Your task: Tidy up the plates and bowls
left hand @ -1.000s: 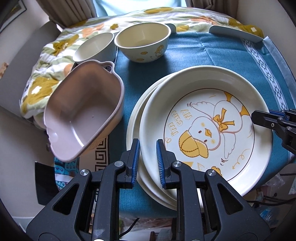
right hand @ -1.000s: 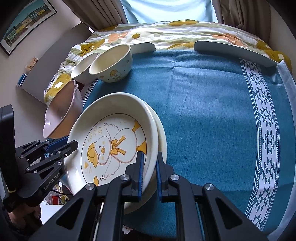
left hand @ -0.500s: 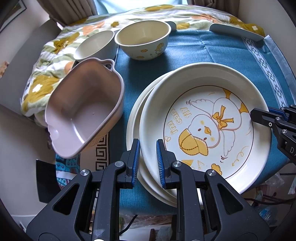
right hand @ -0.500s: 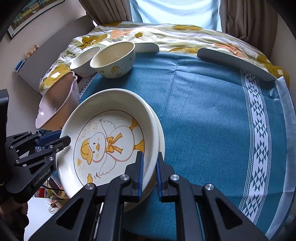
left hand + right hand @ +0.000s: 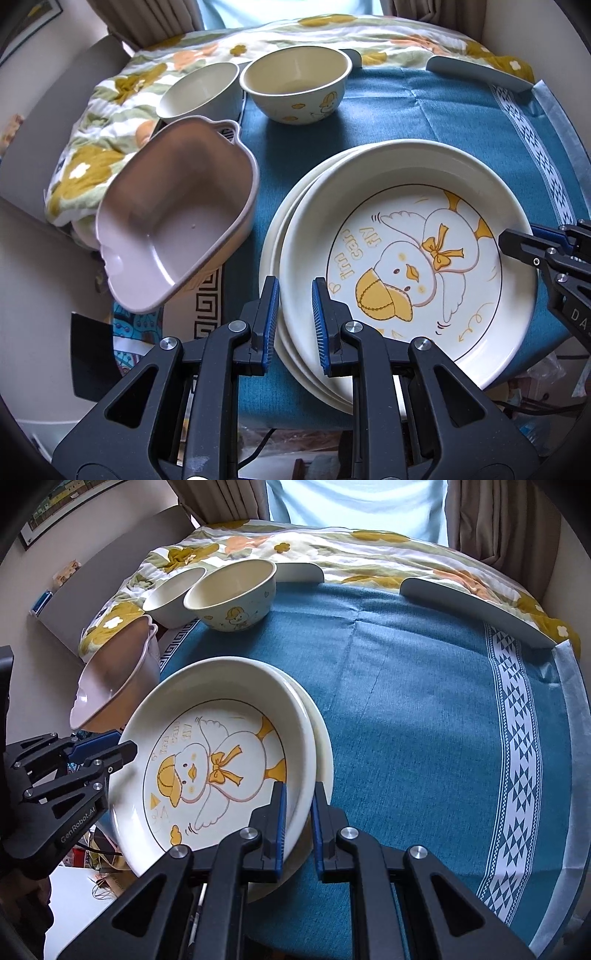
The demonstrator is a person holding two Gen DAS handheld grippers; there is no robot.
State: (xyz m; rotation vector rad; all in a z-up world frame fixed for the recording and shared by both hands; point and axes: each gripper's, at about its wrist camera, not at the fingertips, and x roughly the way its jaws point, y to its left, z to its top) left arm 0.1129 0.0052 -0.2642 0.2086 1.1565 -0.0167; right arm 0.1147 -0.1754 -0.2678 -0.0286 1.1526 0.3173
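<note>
Pinching duck plate [image 5: 221, 768] rim: both claws | lower plate [image 5: 273, 258] mostly hidden

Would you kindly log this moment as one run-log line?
left gripper: shut on duck plate rim | right gripper: shut on duck plate's opposite rim | beneath: plain plate | bowls: untouched

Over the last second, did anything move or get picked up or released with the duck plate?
No regrasp or release: the left hand-held gripper and right hand-held gripper each stay shut on the rim of the duck plate, which tilted a little in the right wrist view. The plate beneath, both bowls and the pink basin stayed put.
</note>
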